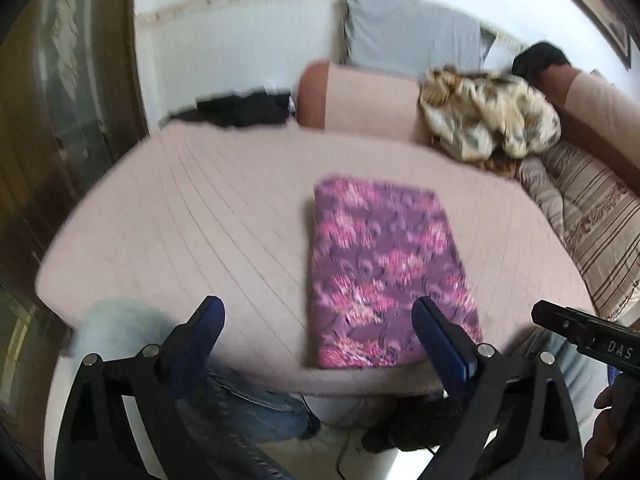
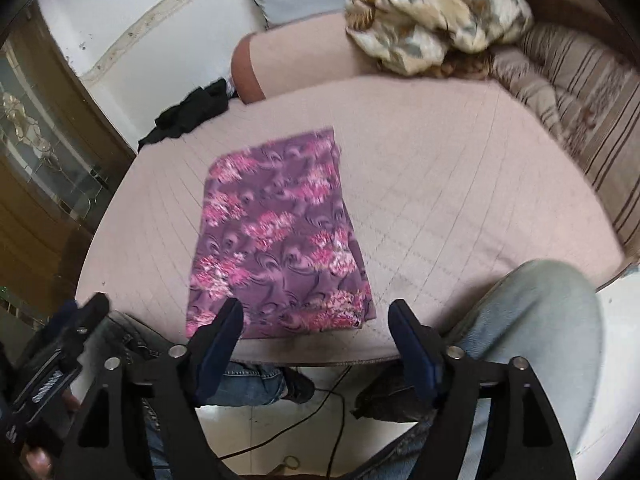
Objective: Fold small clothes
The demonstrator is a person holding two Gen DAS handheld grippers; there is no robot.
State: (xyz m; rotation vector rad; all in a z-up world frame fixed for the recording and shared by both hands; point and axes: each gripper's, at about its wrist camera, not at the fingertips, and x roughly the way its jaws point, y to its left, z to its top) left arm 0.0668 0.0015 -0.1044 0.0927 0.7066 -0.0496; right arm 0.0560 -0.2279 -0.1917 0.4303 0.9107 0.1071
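Purple floral cloth [image 1: 384, 272] folded flat mid-frame on pink mattress [image 1: 180, 216]; left gripper [image 1: 320, 320], right gripper [image 2: 316, 320] spread, empty; crumpled beige garment [image 1: 488, 116] upper right, apparently unfolded.

A home bedroom: pink quilted bed [image 1: 180, 216], bolster [image 1: 360, 100], grey pillow [image 1: 408, 32], crumpled floral blanket [image 1: 488, 116].

Both tongs are black angular frames with silver round screws and dark blue fingertip pads: left tongs [image 1: 318, 326], right tongs [image 2: 316, 326]. Right housing reads "DAS". Light-blue jeans [image 2: 536, 320], dark shoes [image 2: 298, 388].
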